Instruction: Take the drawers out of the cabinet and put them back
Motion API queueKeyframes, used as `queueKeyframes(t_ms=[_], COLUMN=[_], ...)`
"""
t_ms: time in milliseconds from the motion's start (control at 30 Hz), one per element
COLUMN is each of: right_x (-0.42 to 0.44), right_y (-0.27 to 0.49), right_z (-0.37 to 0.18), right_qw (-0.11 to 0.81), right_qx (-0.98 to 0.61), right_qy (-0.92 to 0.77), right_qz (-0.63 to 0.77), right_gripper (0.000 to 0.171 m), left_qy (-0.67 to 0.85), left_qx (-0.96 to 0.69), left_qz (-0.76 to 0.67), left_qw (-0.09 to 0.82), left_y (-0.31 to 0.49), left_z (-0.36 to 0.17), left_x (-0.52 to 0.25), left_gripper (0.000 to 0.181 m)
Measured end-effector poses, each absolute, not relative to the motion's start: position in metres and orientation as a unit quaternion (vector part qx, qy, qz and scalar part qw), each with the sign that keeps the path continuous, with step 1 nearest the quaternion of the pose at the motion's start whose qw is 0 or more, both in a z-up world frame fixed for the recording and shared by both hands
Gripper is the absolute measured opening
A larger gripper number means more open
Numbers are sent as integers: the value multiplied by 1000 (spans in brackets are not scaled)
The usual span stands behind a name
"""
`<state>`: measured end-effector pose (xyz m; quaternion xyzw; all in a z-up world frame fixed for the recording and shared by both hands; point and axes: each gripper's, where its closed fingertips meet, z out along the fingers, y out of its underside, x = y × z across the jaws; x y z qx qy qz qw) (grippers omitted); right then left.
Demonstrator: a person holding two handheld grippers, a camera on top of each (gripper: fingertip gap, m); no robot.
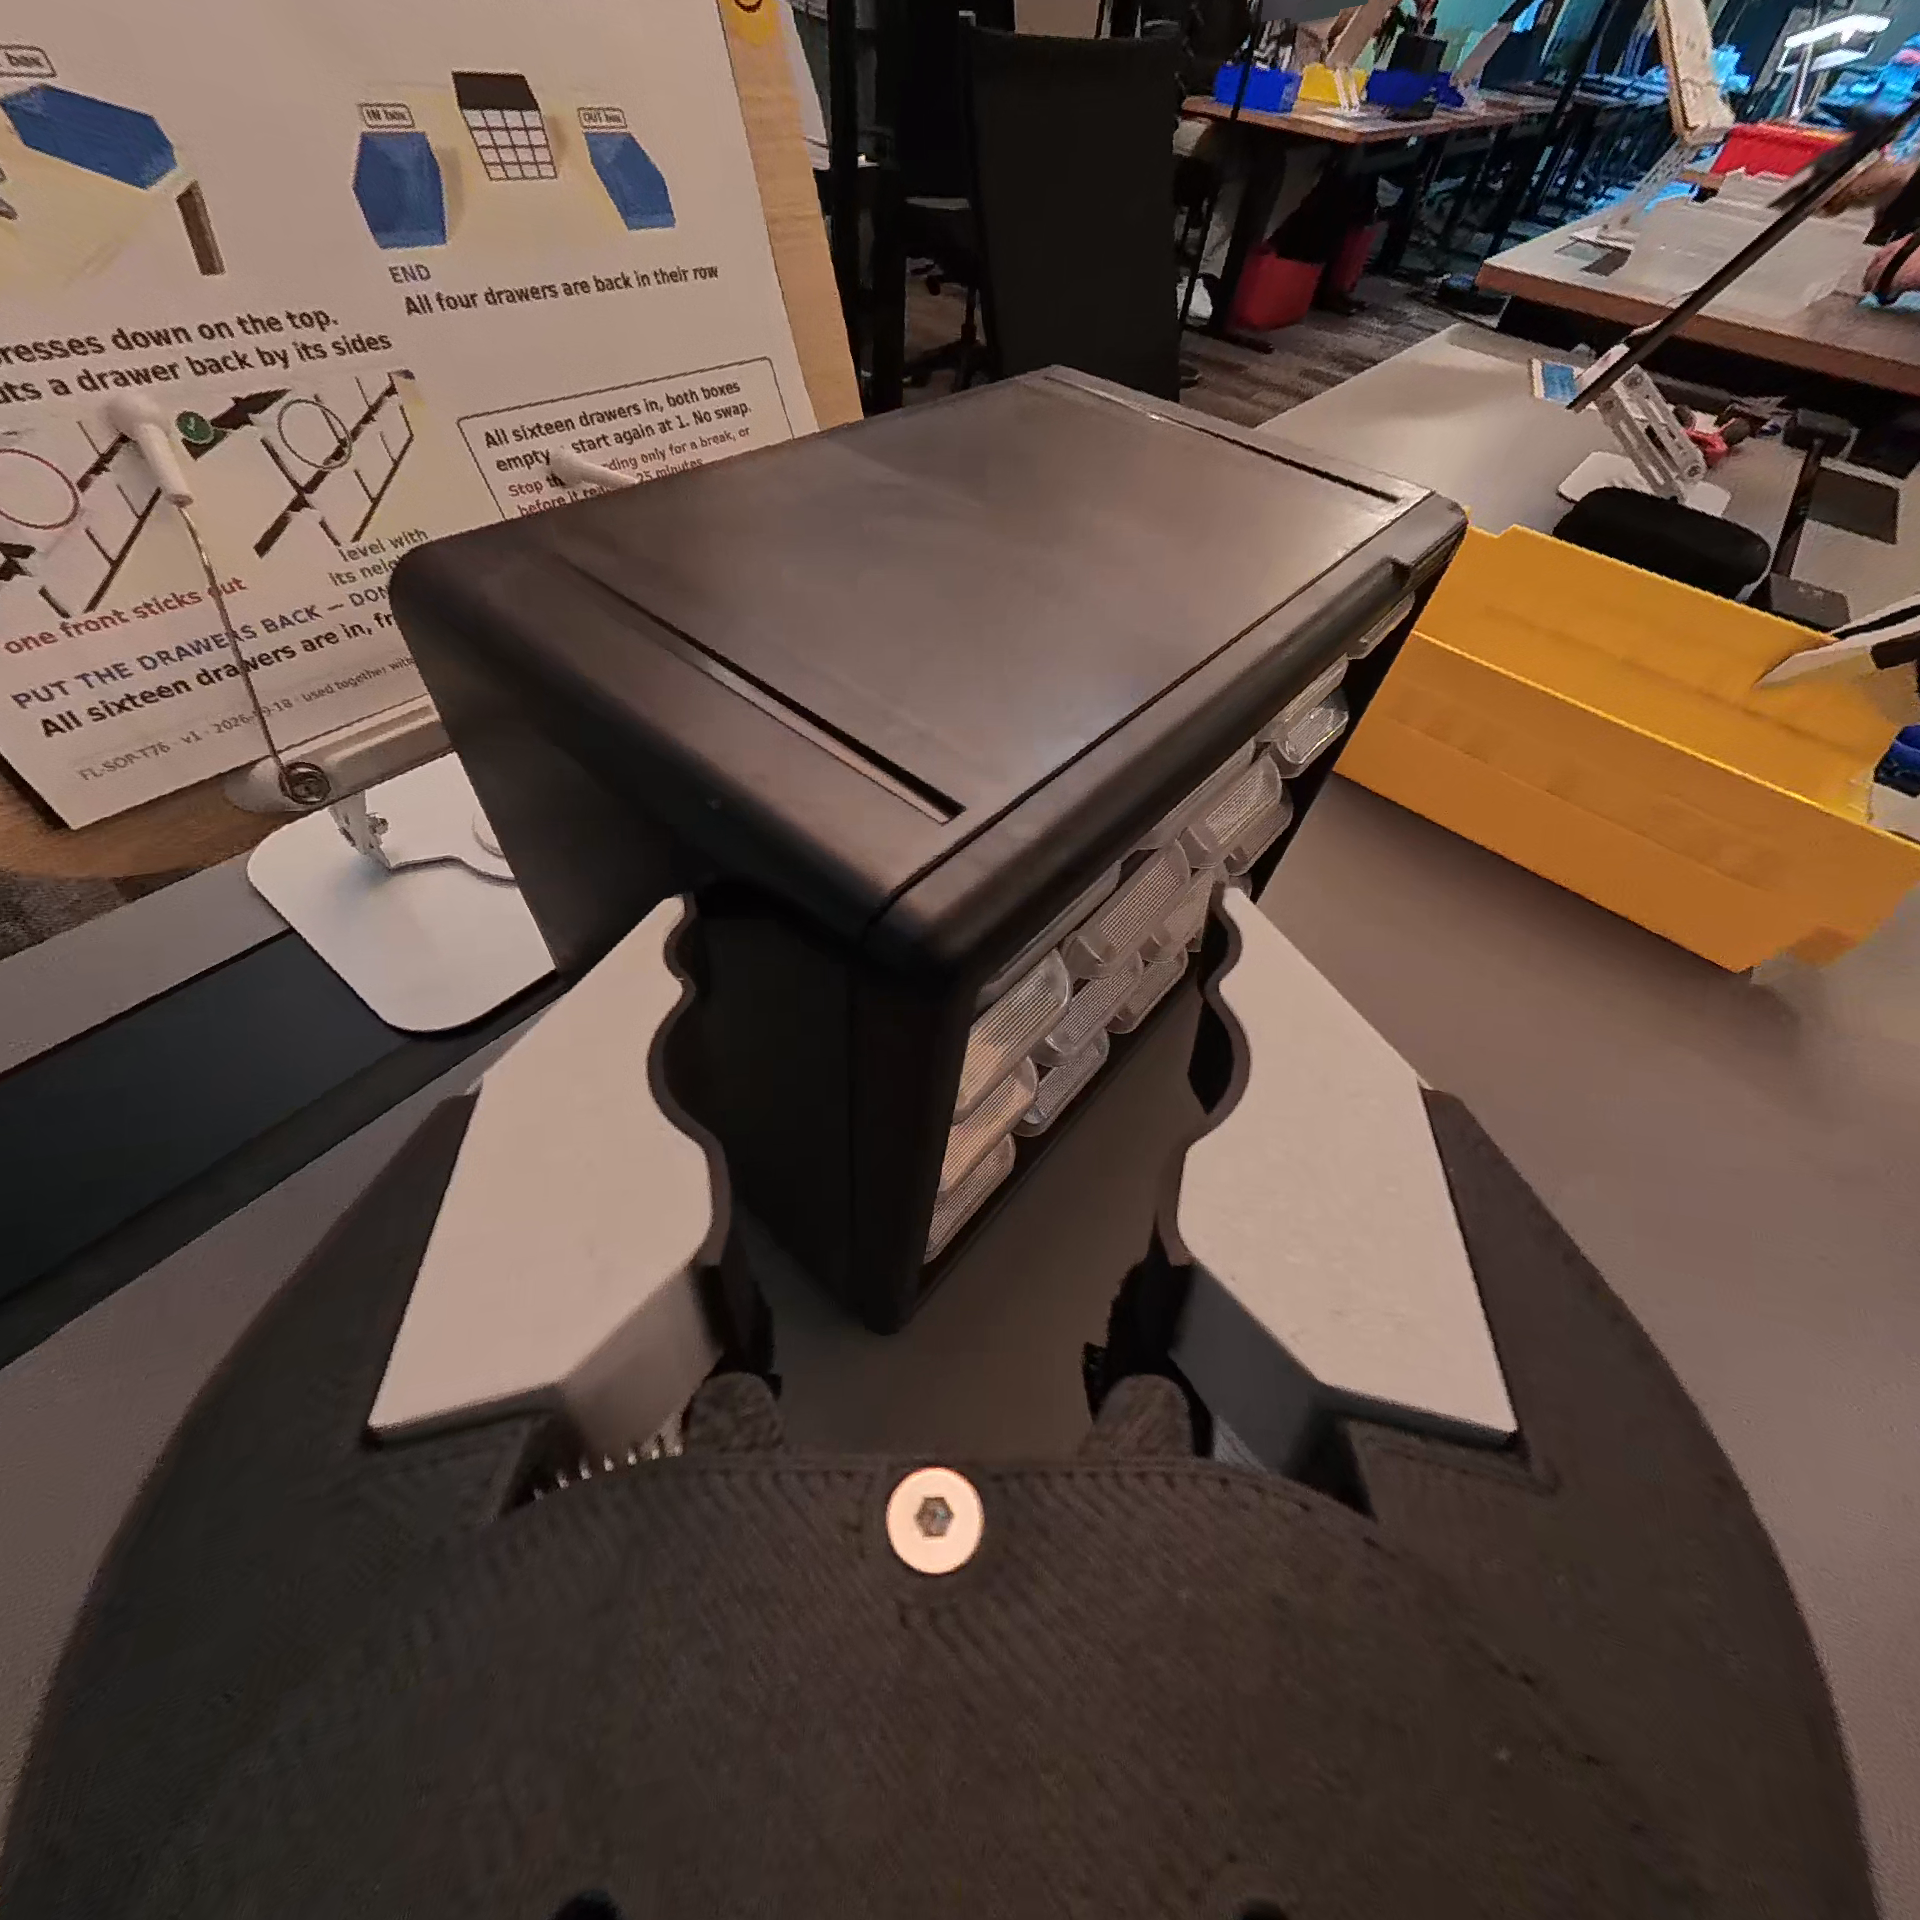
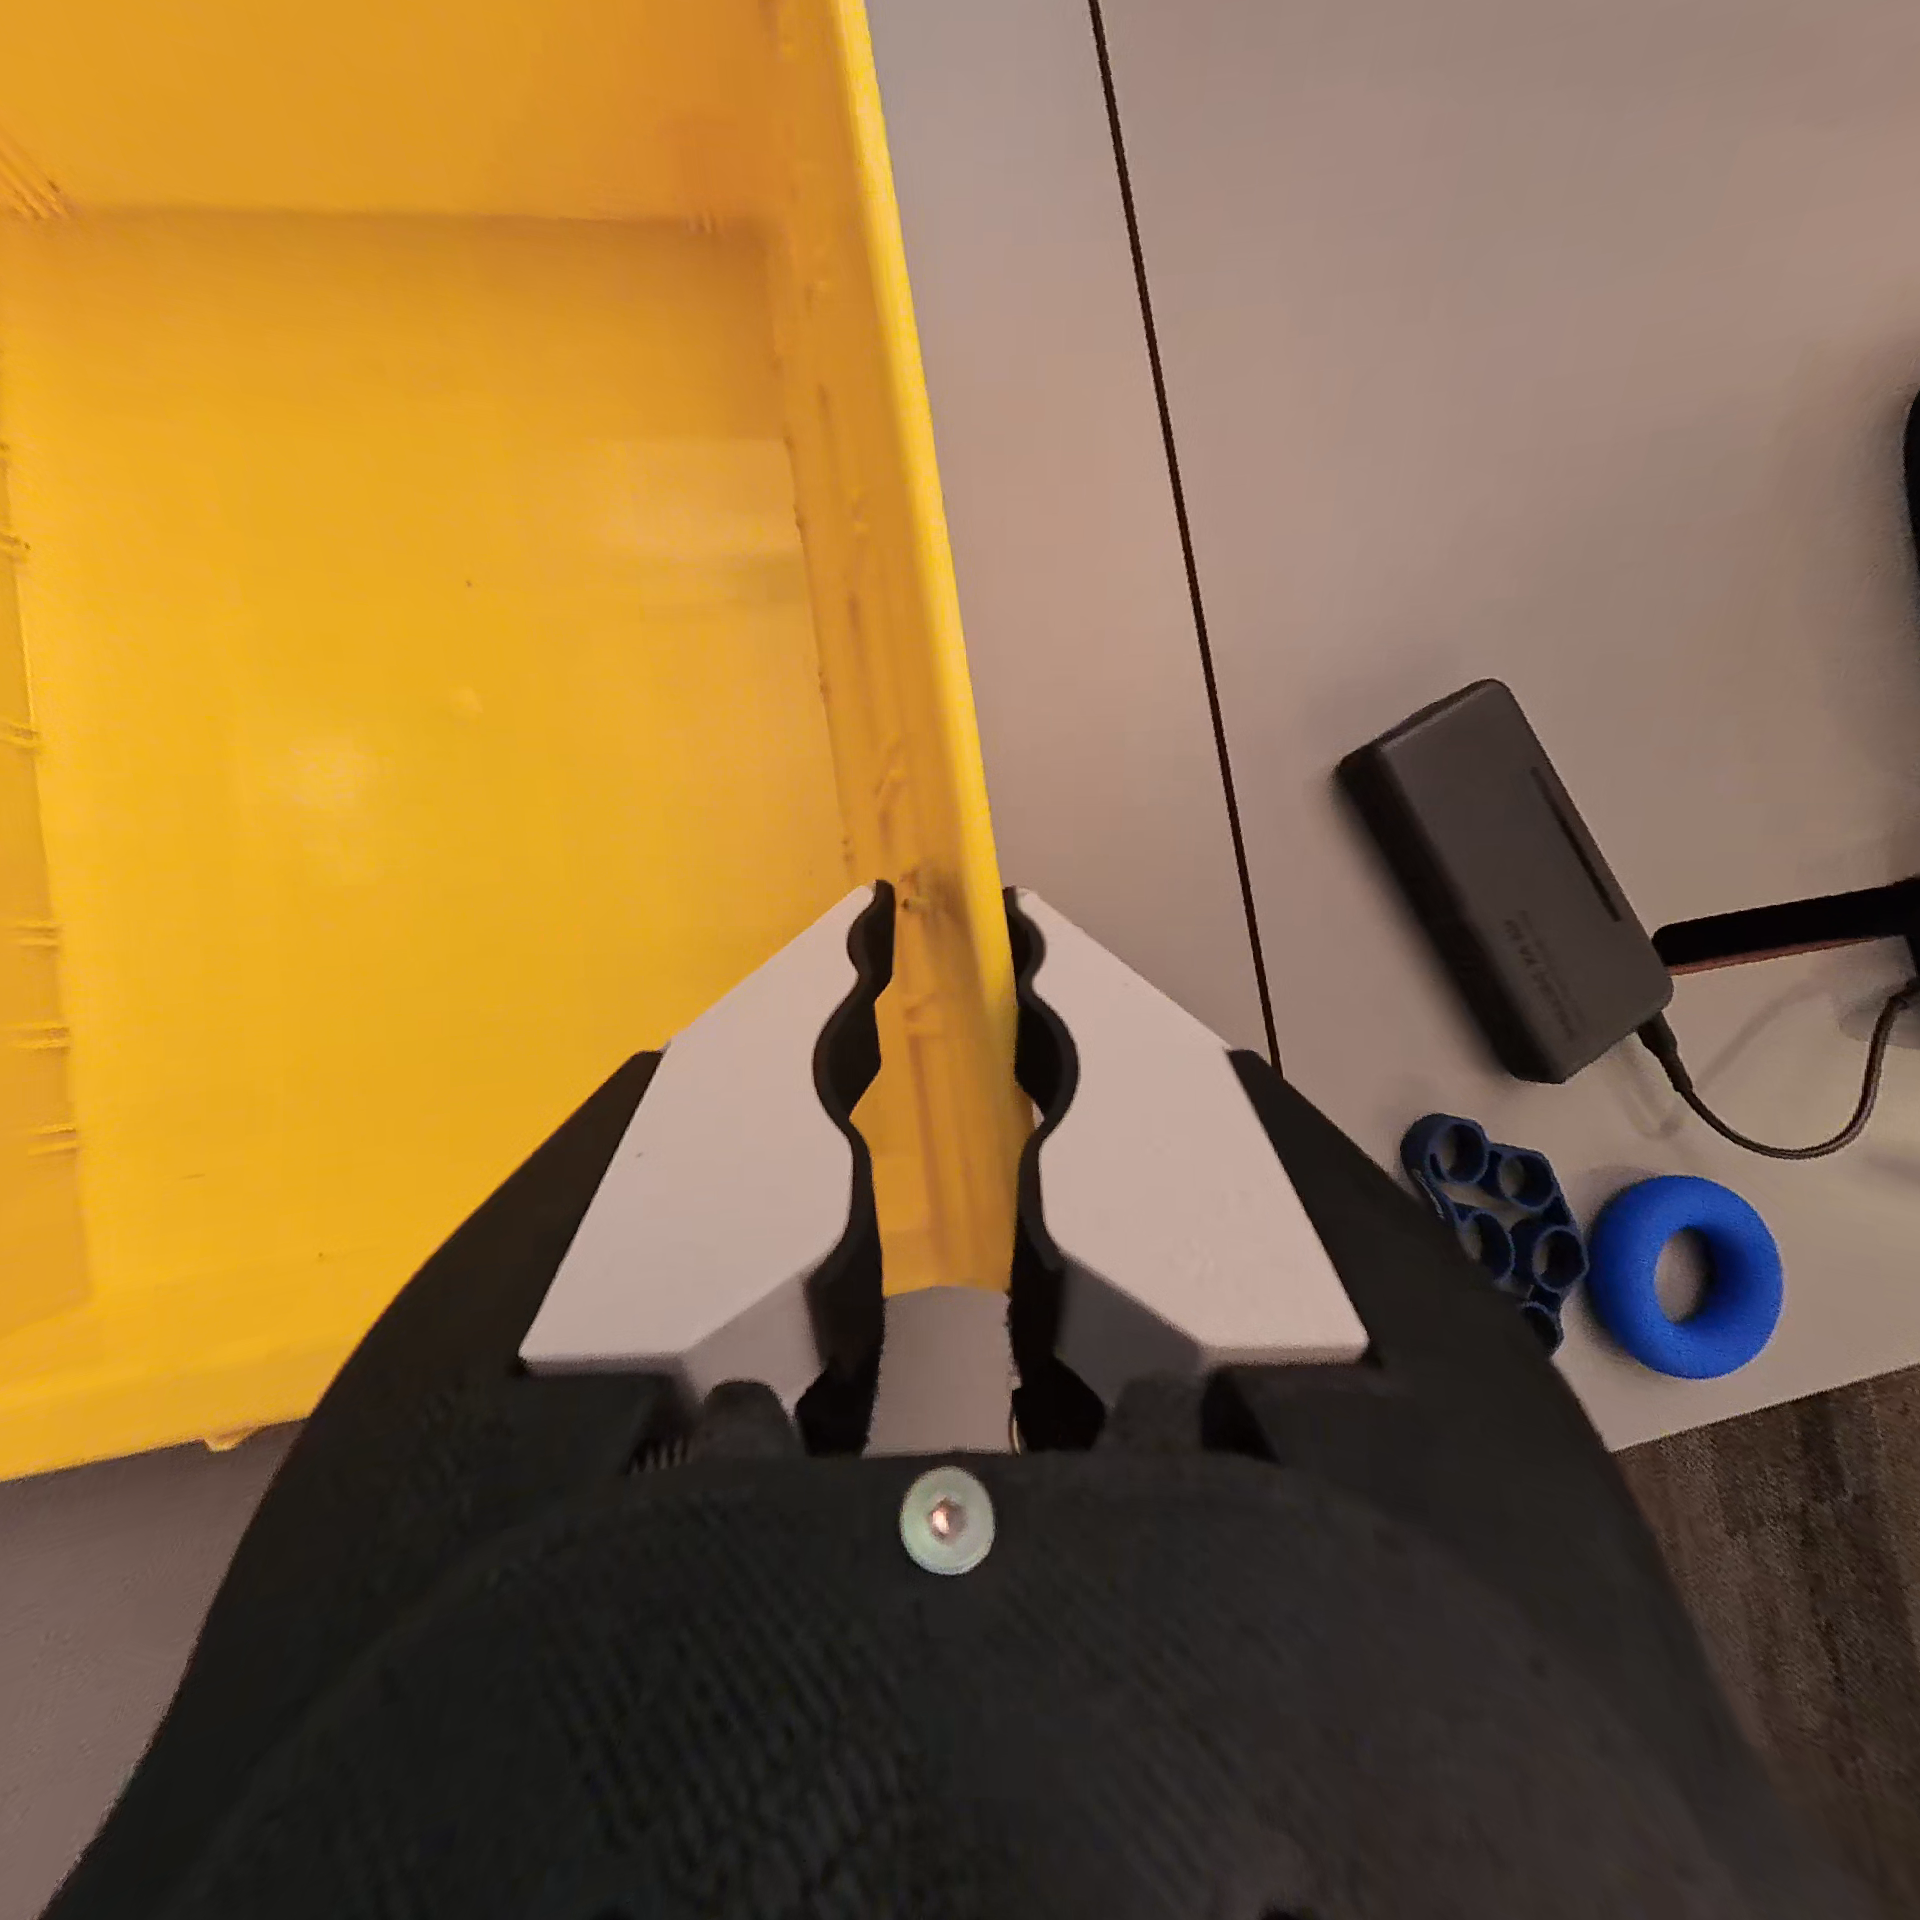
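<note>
A black cabinet (image 1: 987, 582) stands on the grey table, with several clear drawers (image 1: 1018, 1018) all in their slots on its right-facing front. My left gripper (image 1: 956, 909) is open wide, its fingers on either side of the cabinet's near upper corner, not clamped on it. A yellow bin (image 1: 1621, 790) sits to the right of the cabinet. In the right wrist view the bin (image 2: 894, 416) is empty. My right gripper (image 2: 948, 894) is closed on the bin's right rim, one finger inside and one outside. It also shows at the left wrist view's right edge (image 1: 1849, 644).
A printed instruction board (image 1: 364, 312) on a white-based stand (image 1: 405, 935) is behind and left of the cabinet. Right of the bin lie a black power pack (image 2: 1507, 883), a blue ring (image 2: 1683, 1278), a blue holed piece (image 2: 1496, 1216) and a thin cable (image 2: 1174, 520). The table edge (image 2: 1714, 1439) is near. Spacing between my two grippers at the tips: around 65 centimetres.
</note>
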<state>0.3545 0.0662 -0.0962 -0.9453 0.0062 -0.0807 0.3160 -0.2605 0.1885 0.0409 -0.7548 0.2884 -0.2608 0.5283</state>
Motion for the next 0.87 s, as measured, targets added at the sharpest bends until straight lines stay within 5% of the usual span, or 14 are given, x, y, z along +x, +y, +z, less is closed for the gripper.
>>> queueKeyframes(t_ms=[67,200,333,467,567,867], right_x=[354,341,195,37,-31,-89], right_y=[64,63,81,104,128,157], right_z=[-92,-11,69,54,9,-66], right_qw=[314,432,624,685,662,609], right_qx=[-945,-870,-747,-654,-600,-518], right_qy=[15,-3,-150,-310,-418,-526], right_qz=[-90,-237,-176,-85,-167,-288], right_gripper=[36,38,34,32,32,28], left_qy=[286,237,306,372,406,441], left_qx=[-756,-722,-623,-671,-710,-728], left_qz=[-260,-254,-215,-47,-40,-70], left_qw=[529,599,687,639,574,520], left_y=[189,181,143,176,194,203], left_z=[42,93,163,127,96,78], left_x=[-265,-283,-238,-208,-198,-199], left_gripper=[89,60,0,0,0,0])
